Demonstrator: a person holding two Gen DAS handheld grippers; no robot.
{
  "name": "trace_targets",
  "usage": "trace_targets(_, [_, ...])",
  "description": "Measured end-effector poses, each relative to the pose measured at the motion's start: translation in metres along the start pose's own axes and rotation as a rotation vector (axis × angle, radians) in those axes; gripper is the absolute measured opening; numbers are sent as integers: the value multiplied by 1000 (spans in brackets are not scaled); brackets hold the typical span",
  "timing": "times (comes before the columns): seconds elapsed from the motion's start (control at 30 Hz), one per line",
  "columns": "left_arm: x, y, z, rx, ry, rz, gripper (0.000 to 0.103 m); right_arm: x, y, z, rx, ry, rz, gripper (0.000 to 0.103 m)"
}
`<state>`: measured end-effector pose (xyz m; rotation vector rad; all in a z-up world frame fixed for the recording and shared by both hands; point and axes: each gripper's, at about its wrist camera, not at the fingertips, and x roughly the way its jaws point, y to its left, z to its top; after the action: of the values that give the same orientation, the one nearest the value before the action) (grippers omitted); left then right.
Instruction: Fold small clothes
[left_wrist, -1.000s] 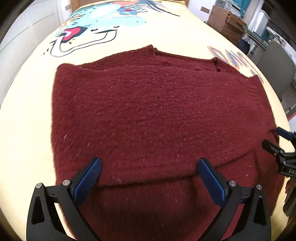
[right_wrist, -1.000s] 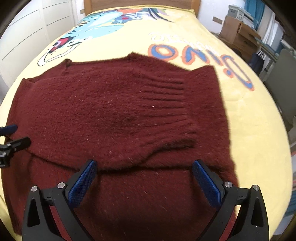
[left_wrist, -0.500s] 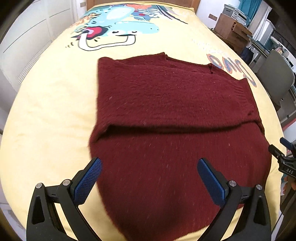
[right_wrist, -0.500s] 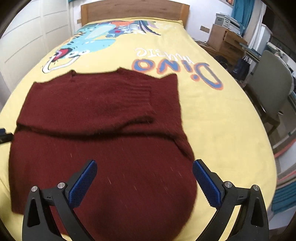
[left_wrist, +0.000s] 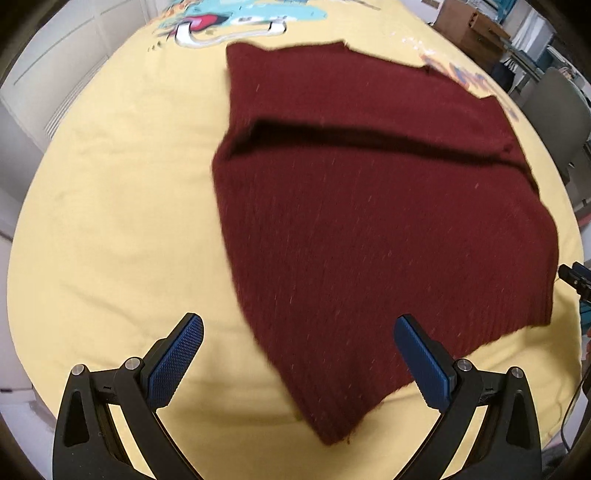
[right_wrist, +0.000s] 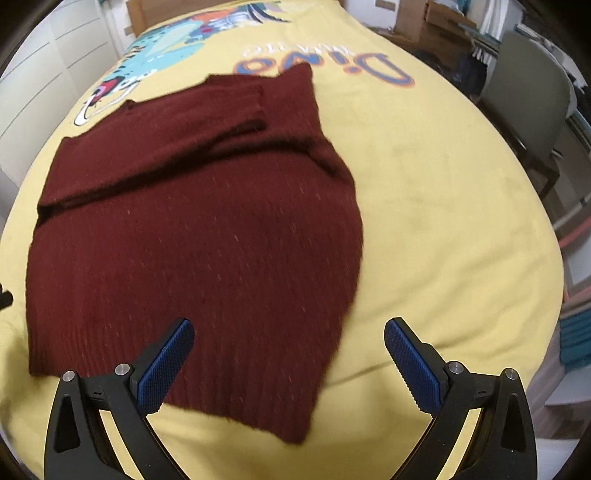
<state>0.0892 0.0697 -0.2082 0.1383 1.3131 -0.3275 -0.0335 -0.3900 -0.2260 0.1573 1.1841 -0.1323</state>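
Observation:
A dark red knitted sweater (left_wrist: 369, 206) lies flat on the yellow bed cover, its far part folded over with the sleeves tucked in. It also shows in the right wrist view (right_wrist: 207, 229). My left gripper (left_wrist: 298, 356) is open and empty, above the sweater's near left corner. My right gripper (right_wrist: 289, 360) is open and empty, above the near right corner. The right gripper's tip shows at the right edge of the left wrist view (left_wrist: 576, 277).
The yellow bed cover (left_wrist: 110, 221) has a cartoon dinosaur print (right_wrist: 162, 55) and "Dino" lettering (right_wrist: 325, 66) at the far end. A grey chair (right_wrist: 528, 107) and a wooden cabinet (left_wrist: 469, 26) stand to the right of the bed. White wardrobe doors (right_wrist: 37, 74) are on the left.
Both grippers have pulled back toward the near edge of the bed and risen, staying open. The sweater's near hem is now in view and the sweater lies as it did.

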Motion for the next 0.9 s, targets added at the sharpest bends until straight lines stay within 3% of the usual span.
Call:
trace_targets(0.23, [29,1,-18,-34,100,-16,102,20,-3,-17,20,91,8,103])
trace_targets(0.5, [44,-10,-26,-30,154,-55,100,50,-5,-34,69,219,53,103])
trace_targets(0.6, [54,-15,-22,-21,183,-71,84,52,-4,-32,69,233,59,103])
trace_targets(0.8, [58,-22,-24,12,199,-72,66,55,0,-27,47,255,54,100])
trace_targets(0.83, [57,-23,-24,14,200,-75,58,56,0,-27,44,258,51,98])
trace_targets(0.9, [56,-24,-24,13,203,-91,49,56,1,-29,43,272,45,76])
